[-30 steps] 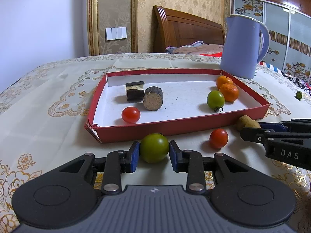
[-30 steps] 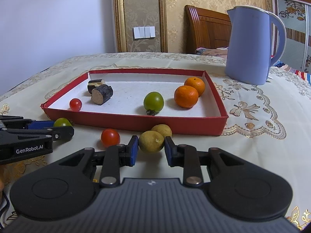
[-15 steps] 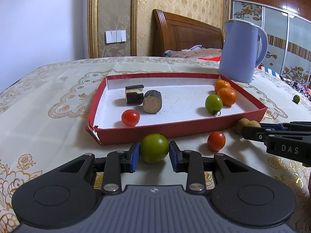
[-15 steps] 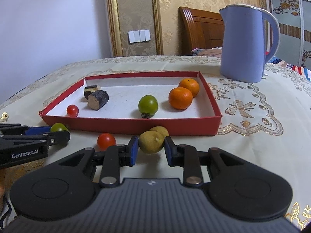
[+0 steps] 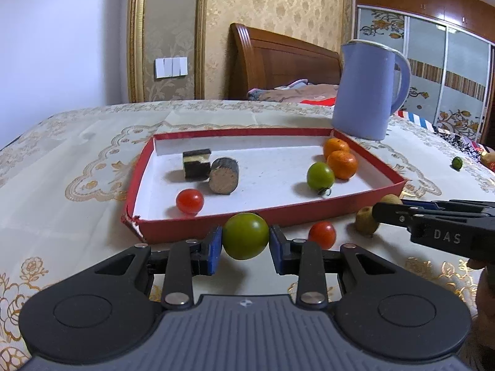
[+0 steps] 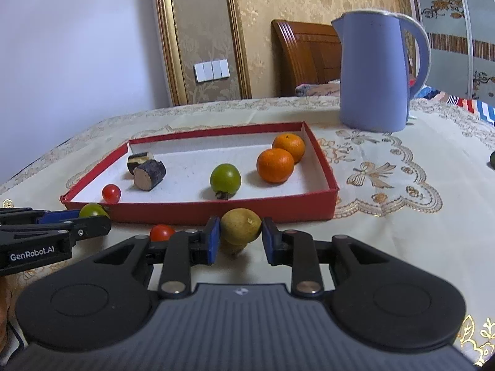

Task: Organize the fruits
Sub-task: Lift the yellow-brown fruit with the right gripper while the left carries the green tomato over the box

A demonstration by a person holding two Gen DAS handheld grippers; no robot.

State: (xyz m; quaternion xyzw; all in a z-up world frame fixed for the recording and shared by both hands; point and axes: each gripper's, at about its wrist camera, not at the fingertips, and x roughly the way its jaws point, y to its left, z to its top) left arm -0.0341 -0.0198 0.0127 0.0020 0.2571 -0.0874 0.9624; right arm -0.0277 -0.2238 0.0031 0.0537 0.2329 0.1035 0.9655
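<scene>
Both fruits are up off the table now, where a second ago they sat on the cloth between the pads. The left tool is clamped on a green tomato, the right tool clenched on a tan round fruit, with a second tan fruit left on the table just beneath it. A loose red cherry tomato sits between the two tools. Straight ahead of both lies the red tray, its near wall just beyond the held fruit, so I'd say each load has to clear that wall and go forward. Inside: a red tomato, a green one, two oranges. Beyond, a blue kettle towards the table's far right corner.
</scene>
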